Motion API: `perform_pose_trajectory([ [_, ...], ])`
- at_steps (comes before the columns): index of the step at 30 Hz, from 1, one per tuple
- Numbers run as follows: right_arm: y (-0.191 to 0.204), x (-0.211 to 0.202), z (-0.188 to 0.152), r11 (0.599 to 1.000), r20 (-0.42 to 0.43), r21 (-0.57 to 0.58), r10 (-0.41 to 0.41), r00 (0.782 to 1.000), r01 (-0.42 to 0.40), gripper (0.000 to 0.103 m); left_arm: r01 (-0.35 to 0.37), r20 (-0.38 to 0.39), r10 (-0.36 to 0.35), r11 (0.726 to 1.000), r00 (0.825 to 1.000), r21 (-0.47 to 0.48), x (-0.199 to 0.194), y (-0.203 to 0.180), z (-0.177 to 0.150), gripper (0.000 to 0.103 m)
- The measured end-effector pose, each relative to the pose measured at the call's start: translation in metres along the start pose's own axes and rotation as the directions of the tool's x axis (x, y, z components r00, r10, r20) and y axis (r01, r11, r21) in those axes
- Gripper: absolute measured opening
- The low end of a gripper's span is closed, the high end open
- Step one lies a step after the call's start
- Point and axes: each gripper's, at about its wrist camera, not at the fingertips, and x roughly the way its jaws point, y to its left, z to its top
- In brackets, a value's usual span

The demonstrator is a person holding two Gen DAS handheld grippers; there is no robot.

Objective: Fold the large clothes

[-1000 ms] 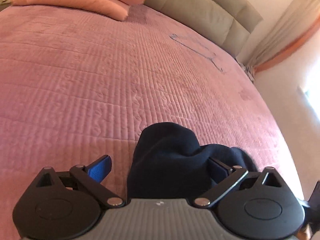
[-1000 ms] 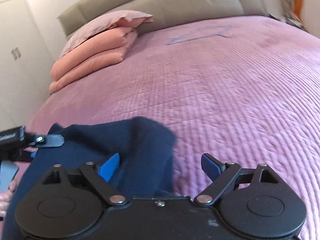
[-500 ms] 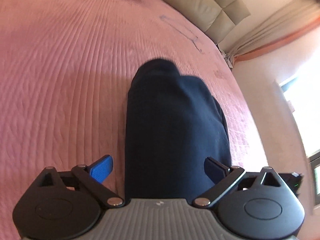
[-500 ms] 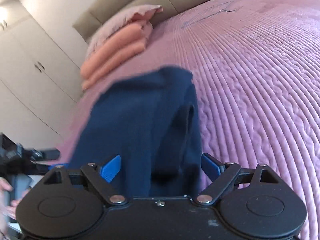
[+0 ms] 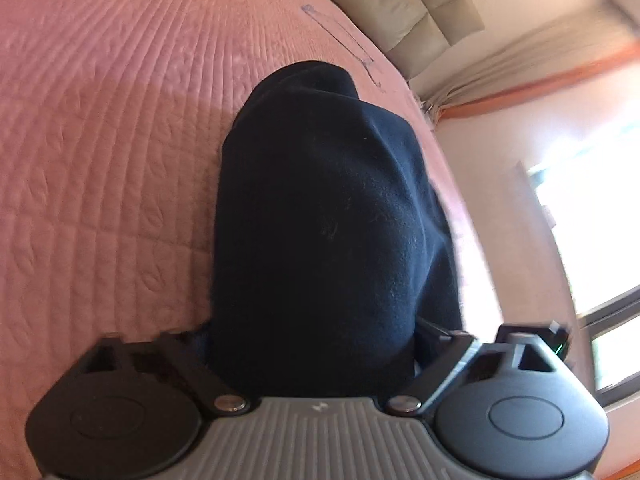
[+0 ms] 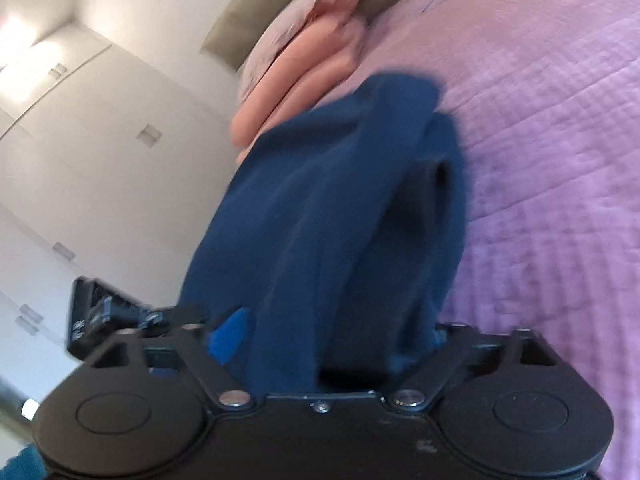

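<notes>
A dark navy garment hangs lifted above the pink quilted bed. It drapes over my left gripper and hides both fingertips, so the jaw gap does not show. In the right wrist view the same garment looks blue and falls in folds over my right gripper. One blue finger pad shows at the left of the cloth; the other is hidden. The left gripper's body shows at the left edge of that view.
A stack of folded peach bedding lies at the head of the bed by the beige headboard. White cupboards stand at the left. A curtain and a bright window are at the right.
Both grippers have risen and tilted, lifting the garment off the bed. The cloth now covers the fingertips that were plainly spread a second ago.
</notes>
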Motion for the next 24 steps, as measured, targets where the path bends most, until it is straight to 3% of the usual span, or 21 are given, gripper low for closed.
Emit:
perform_pose_trajectory([
  [3,0.006,-0.004,-0.001,1.0,0.031,0.029,0.009,0.999,-0.01,0.055,0.002,-0.006,-0.002,1.0,1.0,0.025,-0.001,-0.008,0.005,0.076],
  [6,0.027,-0.015,-0.003,1.0,0.076,0.008,0.021,0.997,-0.021,0.05,0.012,0.007,-0.013,0.999,1.0,0.032,-0.01,-0.019,0.01,0.073],
  [12,0.08,-0.036,-0.002,0.997,0.129,-0.016,0.076,0.989,-0.075,0.05,0.055,0.054,-0.058,0.997,0.997,0.056,-0.061,-0.048,0.013,0.073],
  [15,0.116,-0.047,-0.008,0.996,0.137,-0.025,0.09,0.986,-0.088,0.05,0.031,0.076,-0.039,0.995,0.996,0.099,-0.101,-0.07,0.009,0.073],
  [19,0.169,-0.06,-0.024,0.993,0.129,-0.057,0.113,0.985,-0.107,0.05,0.007,0.095,-0.018,0.993,0.995,0.114,-0.158,-0.091,-0.007,0.074],
  [24,0.214,-0.065,-0.062,0.986,0.093,-0.097,0.143,0.985,-0.134,0.05,-0.029,0.116,0.014,0.991,0.993,0.127,-0.222,-0.089,-0.045,0.076],
])
